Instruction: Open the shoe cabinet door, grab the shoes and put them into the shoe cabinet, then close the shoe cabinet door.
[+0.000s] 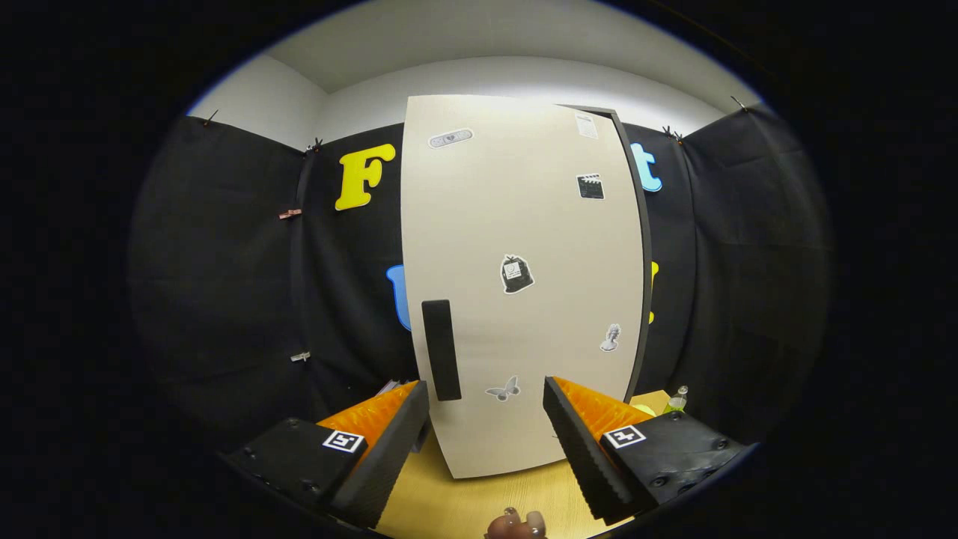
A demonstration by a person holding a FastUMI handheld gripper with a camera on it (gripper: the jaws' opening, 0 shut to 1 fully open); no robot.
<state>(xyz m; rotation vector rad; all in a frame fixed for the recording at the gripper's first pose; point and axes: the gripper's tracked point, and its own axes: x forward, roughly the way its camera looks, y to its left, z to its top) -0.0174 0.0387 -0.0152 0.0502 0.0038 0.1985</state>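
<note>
Standing upright at frame centre, the shoe cabinet door [524, 284] is closed, its dark handle [441, 349] at lower left. Below it lies the bench [479, 494]. The tongs [486, 434] sit apart, empty, before the door's lower edge.

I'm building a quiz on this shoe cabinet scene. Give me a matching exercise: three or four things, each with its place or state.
Things:
1. cabinet door
2. black handle
3. gripper
4. small bottle

Places or states:
A. open, nothing between its fingers
B. shut, with stickers on it
C. beyond the right finger, beside the cabinet
D. upright, low on the door, just ahead of the left finger

Pairs: 1-B, 2-D, 3-A, 4-C
</note>
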